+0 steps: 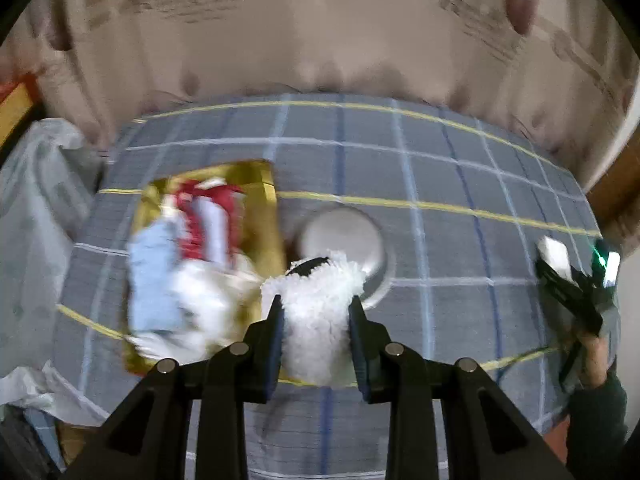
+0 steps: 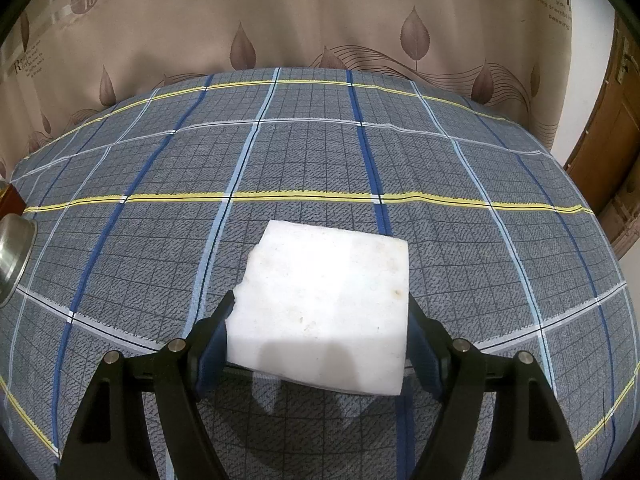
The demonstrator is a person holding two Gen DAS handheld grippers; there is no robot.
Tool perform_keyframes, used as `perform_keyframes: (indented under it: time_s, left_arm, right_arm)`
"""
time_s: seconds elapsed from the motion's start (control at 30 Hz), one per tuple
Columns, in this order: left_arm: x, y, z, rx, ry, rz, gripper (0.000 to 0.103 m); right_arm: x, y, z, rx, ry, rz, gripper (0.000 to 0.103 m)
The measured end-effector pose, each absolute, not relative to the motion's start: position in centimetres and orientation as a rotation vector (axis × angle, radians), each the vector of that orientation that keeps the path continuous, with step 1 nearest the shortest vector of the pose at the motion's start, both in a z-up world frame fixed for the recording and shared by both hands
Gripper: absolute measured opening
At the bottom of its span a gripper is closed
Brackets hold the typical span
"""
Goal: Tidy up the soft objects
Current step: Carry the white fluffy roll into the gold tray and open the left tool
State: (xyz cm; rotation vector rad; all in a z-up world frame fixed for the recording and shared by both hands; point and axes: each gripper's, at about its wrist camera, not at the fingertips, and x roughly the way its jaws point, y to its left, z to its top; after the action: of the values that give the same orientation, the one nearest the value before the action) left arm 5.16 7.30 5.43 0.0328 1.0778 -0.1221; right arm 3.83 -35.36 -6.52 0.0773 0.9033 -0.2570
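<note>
While the left wrist view is smeared with motion blur, it still shows the left gripper (image 1: 316, 312) clenched on a white fluffy plush (image 1: 320, 320), a shaggy, curly-piled lump with a black band across its far end, squeezed between the two blue-padded fingers above the near middle of the checked cloth (image 1: 440, 168). To its left lies a shiny gold tray (image 1: 268, 184) holding a blurred heap of soft pieces (image 1: 188, 248) in pale blue, red and white; their exact shapes cannot be told. Just beyond the plush sits a round metal bowl (image 1: 352, 236), dull silver and smooth. At the far right of this view the right gripper (image 1: 560, 264) appears small, with something white at its tip.

The right wrist view is sharp and gives what the other cannot: the right gripper (image 2: 320, 320) grasps a white foam block (image 2: 324, 304), squarish, matte and fine-grained, with a chipped left edge and a few faint yellowish specks, held over the cloth (image 2: 320, 152). Here the fabric's weave reads clearly, grey with blue, pale blue and yellow lines. The bowl (image 2: 14, 256) shows only as a rim at the left edge. A beige curtain (image 2: 320, 12) printed with brown leaves hangs at the far side.
</note>
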Motion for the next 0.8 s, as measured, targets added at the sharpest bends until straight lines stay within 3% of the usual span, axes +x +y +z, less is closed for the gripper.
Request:
perform_keyframes:
  time_s: [0.3, 0.8]
  left_arm:
    - [8.1, 14.1, 7.6, 0.026, 1.025, 0.044, 0.029]
    - [14.9, 17.1, 2.0, -0.060, 1.080, 0.096, 0.029]
  right_arm:
    - [3.8, -35.3, -6.5, 0.077, 0.904, -0.257, 0.074]
    - [3.9, -35.4, -6.5, 0.077, 0.905, -0.258, 0.074]
